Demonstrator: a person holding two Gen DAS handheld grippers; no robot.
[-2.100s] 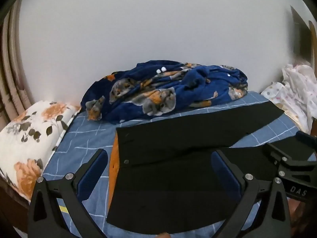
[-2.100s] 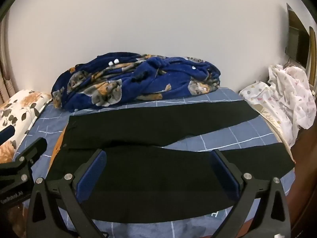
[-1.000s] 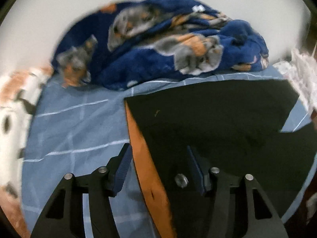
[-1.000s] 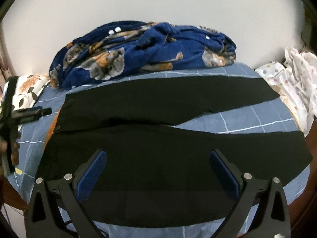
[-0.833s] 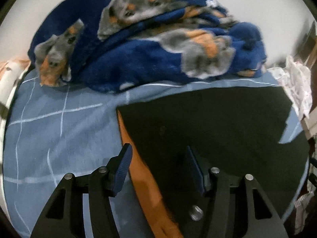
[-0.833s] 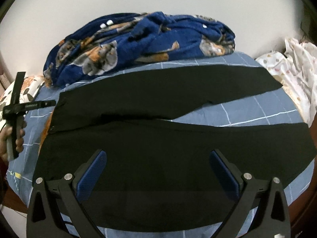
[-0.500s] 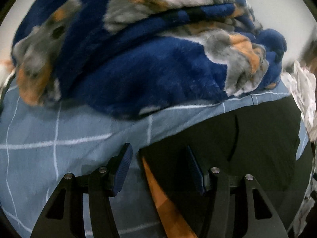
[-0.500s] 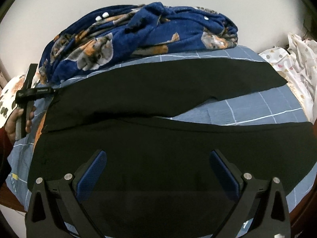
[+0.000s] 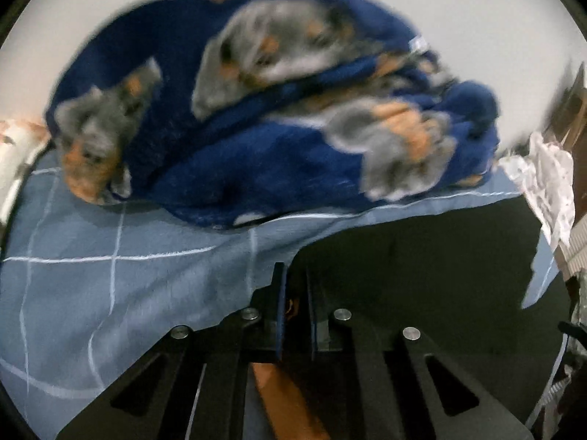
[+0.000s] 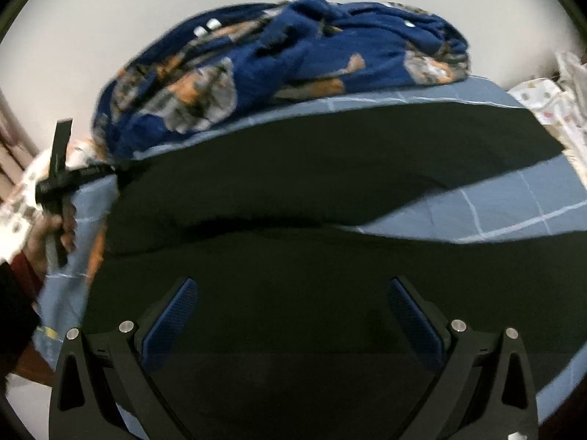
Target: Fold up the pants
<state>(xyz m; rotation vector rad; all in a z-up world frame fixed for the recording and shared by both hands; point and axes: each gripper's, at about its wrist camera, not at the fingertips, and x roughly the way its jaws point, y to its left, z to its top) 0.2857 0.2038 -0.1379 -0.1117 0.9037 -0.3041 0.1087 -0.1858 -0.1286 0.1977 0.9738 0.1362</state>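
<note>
Black pants (image 10: 330, 190) lie spread flat on the blue checked bed sheet (image 10: 477, 212), legs running to the right, with an orange waistband lining (image 9: 286, 396) at the left. My left gripper (image 9: 293, 293) is shut on the far corner of the waistband, which is pinched between its blue pads. In the right wrist view the left gripper (image 10: 110, 172) sits at the pants' far left corner. My right gripper (image 10: 293, 315) is open and empty, hovering over the near pant leg.
A dark blue blanket with cat prints (image 9: 256, 117) is heaped at the back against the white wall. A floral pillow (image 10: 22, 198) lies at the left. White spotted fabric (image 10: 550, 102) is piled at the right edge of the bed.
My left gripper moved to the far waistband corner and shut on it. My right gripper moved lower and closer over the near leg, staying open.
</note>
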